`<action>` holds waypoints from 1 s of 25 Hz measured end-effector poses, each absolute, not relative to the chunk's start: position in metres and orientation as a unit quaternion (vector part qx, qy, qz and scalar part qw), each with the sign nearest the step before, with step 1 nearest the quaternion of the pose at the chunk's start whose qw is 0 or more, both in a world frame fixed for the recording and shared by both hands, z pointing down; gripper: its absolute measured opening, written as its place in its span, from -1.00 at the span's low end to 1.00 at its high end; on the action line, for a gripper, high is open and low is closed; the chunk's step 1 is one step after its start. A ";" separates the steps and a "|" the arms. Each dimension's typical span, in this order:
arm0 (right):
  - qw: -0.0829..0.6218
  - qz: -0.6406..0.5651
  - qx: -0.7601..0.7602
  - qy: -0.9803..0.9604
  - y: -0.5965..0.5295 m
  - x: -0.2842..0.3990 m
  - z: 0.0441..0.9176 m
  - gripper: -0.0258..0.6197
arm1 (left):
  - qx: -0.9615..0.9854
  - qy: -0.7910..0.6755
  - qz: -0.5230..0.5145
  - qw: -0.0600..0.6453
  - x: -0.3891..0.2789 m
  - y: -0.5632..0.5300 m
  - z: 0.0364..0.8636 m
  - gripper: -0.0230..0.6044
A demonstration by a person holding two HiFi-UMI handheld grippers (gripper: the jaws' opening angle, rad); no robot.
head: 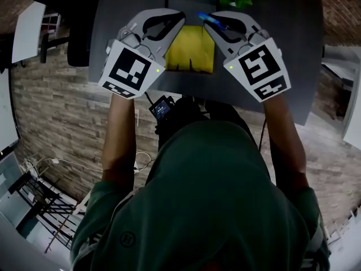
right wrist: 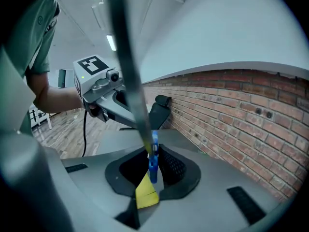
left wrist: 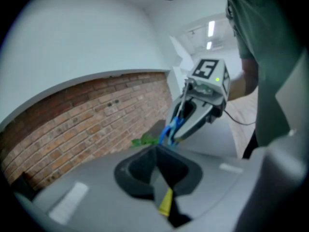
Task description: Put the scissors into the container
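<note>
Clamped on the blue handles of the scissors, the right gripper hangs over the far edge of the yellow container. The container sits on the dark table. The grey blades slant steeply upward, with the handles low at the jaw tips. The left gripper has its jaws together on nothing. Both forearms reach forward, and the grippers angle inward and slightly down, tips close together.
</note>
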State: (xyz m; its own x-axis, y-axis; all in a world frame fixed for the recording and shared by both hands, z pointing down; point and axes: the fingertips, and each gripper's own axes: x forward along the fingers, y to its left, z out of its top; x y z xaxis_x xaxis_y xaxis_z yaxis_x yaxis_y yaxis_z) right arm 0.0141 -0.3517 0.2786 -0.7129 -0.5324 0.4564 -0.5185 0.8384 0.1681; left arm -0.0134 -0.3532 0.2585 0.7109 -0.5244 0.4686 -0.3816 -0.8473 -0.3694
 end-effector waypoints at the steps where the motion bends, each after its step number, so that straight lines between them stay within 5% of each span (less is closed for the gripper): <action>1: 0.251 -0.011 0.280 -0.927 -0.354 0.012 0.284 -0.78 | -0.915 0.252 -0.290 0.121 -0.015 -0.357 0.262 -0.92; 25: 0.314 0.077 0.262 -0.909 -0.398 -0.033 0.430 -0.78 | -0.923 0.248 -0.292 0.037 -0.066 -0.407 0.396 -0.92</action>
